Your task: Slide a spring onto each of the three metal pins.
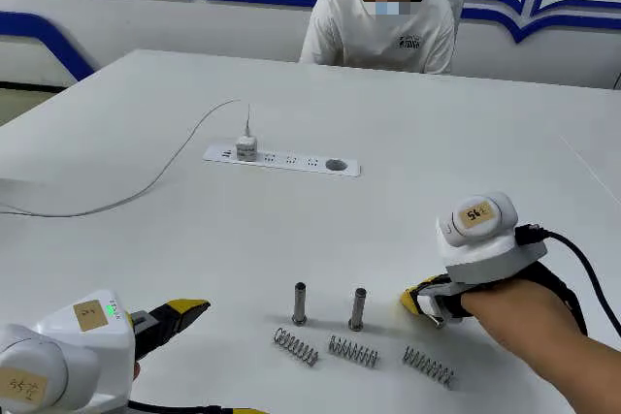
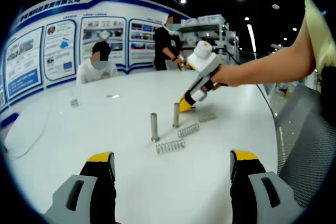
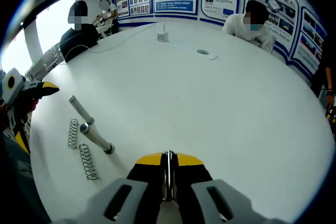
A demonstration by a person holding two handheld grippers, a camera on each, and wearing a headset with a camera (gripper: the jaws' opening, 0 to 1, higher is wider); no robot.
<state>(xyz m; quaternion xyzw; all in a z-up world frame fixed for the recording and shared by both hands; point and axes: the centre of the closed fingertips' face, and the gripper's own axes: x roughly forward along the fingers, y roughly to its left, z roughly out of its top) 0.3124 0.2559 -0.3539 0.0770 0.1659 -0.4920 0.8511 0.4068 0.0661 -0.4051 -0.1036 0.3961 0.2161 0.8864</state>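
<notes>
Broad white table (image 1: 388, 143) surrounds right gripper (image 3: 168, 157) clamping pin (image 3: 168, 181).

Left gripper (image 2: 173, 162): white housing, grey jaws, yellow tips, green indicator (image 1: 112, 310). Right gripper (image 1: 419, 300): same build, tan label (image 1: 476, 212) apparently marked "15", black cable (image 1: 582, 269). Pale yellow sleeve (image 2: 317, 35).

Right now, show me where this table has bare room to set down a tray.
Bare: the stretch of white table between the white power strip and the two upright grey metal pins, plus the far side beyond the strip. Crowded: the near edge, where three coiled steel springs lie beside the pins, flanked by the left gripper and right gripper.
</notes>
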